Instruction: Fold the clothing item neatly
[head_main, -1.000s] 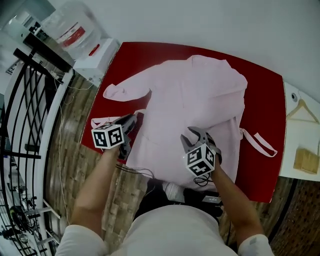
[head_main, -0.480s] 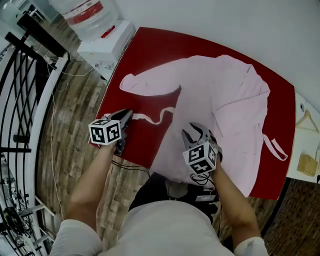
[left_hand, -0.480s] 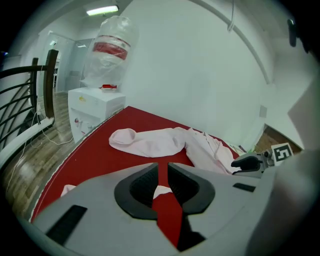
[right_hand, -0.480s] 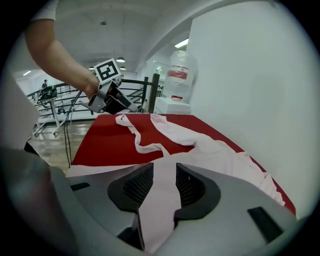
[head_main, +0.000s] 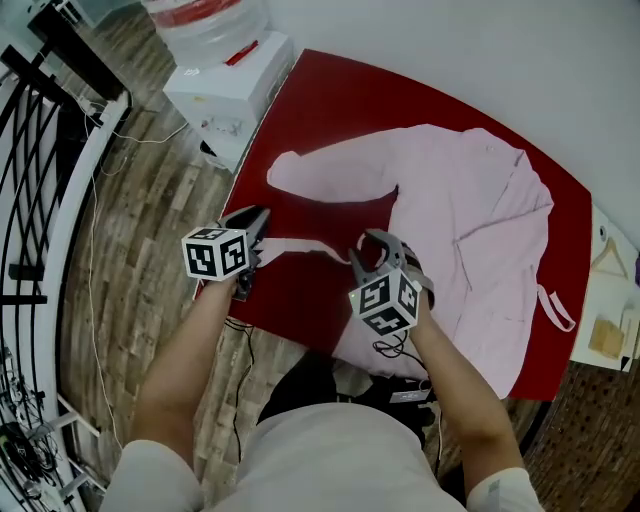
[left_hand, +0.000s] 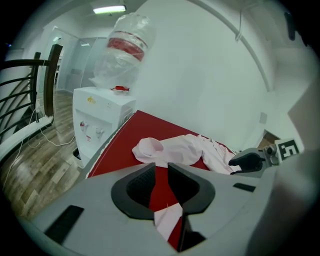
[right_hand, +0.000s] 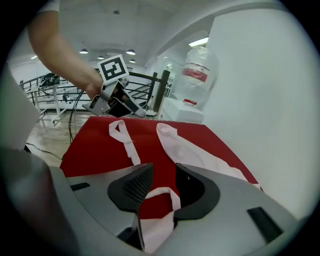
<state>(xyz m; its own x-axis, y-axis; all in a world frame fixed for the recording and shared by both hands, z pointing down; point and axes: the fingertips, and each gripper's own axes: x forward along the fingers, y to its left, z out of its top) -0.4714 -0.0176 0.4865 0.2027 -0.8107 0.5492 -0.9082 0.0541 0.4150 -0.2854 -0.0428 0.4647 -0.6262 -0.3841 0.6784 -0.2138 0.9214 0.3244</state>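
A pink robe (head_main: 470, 220) lies spread on the red table (head_main: 330, 110), with one sleeve (head_main: 320, 170) reaching left. Its belt (head_main: 300, 246) runs along the near side between my two grippers. My left gripper (head_main: 258, 218) is by the table's near left corner, jaws nearly together, and the belt's end (left_hand: 167, 222) passes between them. My right gripper (head_main: 378, 245) is at the robe's lower left edge, with a loop of the belt (right_hand: 159, 210) caught in its jaws. From the right gripper view the rest of the belt (right_hand: 129, 145) lies slack towards the left gripper (right_hand: 135, 111).
A white water dispenser (head_main: 225, 85) with a bottle stands off the table's far left corner. A black railing (head_main: 50, 150) and cables on the wood floor are to the left. A wooden hanger (head_main: 610, 245) lies on a white surface at right. A wall runs behind the table.
Both grippers have moved left along the table's near edge. The belt is now drawn out between them. The robe's body lies further right, leaving bare red table below the sleeve.
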